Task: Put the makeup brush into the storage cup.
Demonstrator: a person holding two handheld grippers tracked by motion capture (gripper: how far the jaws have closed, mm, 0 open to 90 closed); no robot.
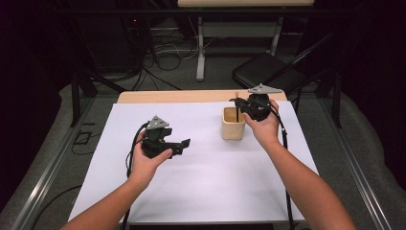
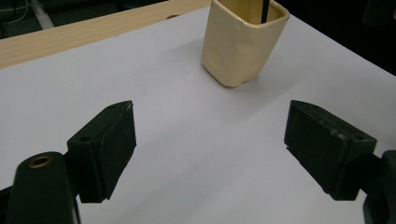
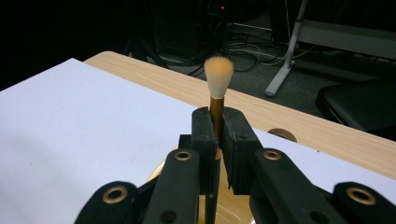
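At the far right of the white table sheet point(image 1: 191, 163) stands the cream holder point(image 1: 233, 123), with the right gripper point(image 1: 238, 101) above it, jaws clamped on a brush point(image 3: 218, 88) held upright, handle already inside. Judged best: lower it straight, release only once the handle rests. The left gripper point(image 1: 184, 143) hovers at mid-left, jaws wide and empty. The right gripper view reveals the bristle tip; the left gripper view shows the holder's glazed wall.

A light wooden table point(image 1: 143, 97) carries a large white sheet point(image 1: 191, 172) that covers nearly all of its top, leaving a bare wood strip along the far edge. A cream square-sided ceramic cup point(image 1: 233, 125) stands upright on the sheet, right of centre.
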